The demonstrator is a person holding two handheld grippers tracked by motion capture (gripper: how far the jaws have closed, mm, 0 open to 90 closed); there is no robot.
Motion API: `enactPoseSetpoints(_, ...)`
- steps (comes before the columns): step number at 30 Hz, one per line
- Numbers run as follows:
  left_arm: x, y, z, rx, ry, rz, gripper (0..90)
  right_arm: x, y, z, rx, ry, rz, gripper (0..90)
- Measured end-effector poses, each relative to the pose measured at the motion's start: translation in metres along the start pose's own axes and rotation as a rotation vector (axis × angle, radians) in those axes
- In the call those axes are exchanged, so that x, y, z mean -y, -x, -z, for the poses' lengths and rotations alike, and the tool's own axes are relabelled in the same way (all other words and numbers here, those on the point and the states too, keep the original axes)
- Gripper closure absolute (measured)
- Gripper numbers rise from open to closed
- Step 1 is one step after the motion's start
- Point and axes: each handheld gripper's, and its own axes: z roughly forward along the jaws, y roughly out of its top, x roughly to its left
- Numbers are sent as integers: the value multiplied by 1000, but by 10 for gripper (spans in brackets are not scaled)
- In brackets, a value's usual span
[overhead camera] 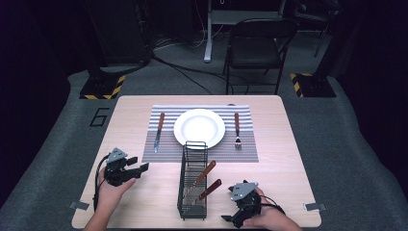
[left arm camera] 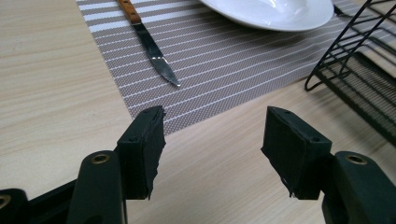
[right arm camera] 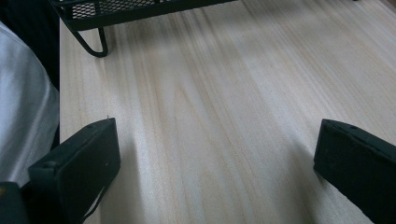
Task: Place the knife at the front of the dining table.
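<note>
Beyond the empty, half-open left gripper (left arm camera: 212, 154) lies the knife (left arm camera: 148, 43); right gripper (right arm camera: 217, 172) wide, empty: approach low, straddle the handle.

One overhead camera, two riding low on the grippers.
High view looks down toward twelve o'clock; both gripper views skim the table (overhead camera: 269, 159) closely, sharing the wire rack (left arm camera: 355, 70).

A pale wooden table (overhead camera: 269, 159) is seen, on which a grey striped placemat (overhead camera: 168, 147) is laid toward the far edge. A black wire rack (overhead camera: 194, 192) is stood on the bare wood near the front, its far end overlapping the placemat's near edge.
</note>
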Motion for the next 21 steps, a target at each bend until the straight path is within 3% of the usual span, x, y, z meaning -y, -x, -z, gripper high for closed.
enactPoseSetpoints(8, 10, -7, -6, -43, -39, -4, 338, 0, 0, 0, 0, 0, 0, 0)
enactPoseSetpoints(13, 15, -15, -11, -35, -63, 38, 292, 0, 0, 0, 0, 0, 0, 0)
enactPoseSetpoints(21, 17, -14, -16, -57, -82, 1, 282, 0, 0, 0, -2, 2, 0, 0)
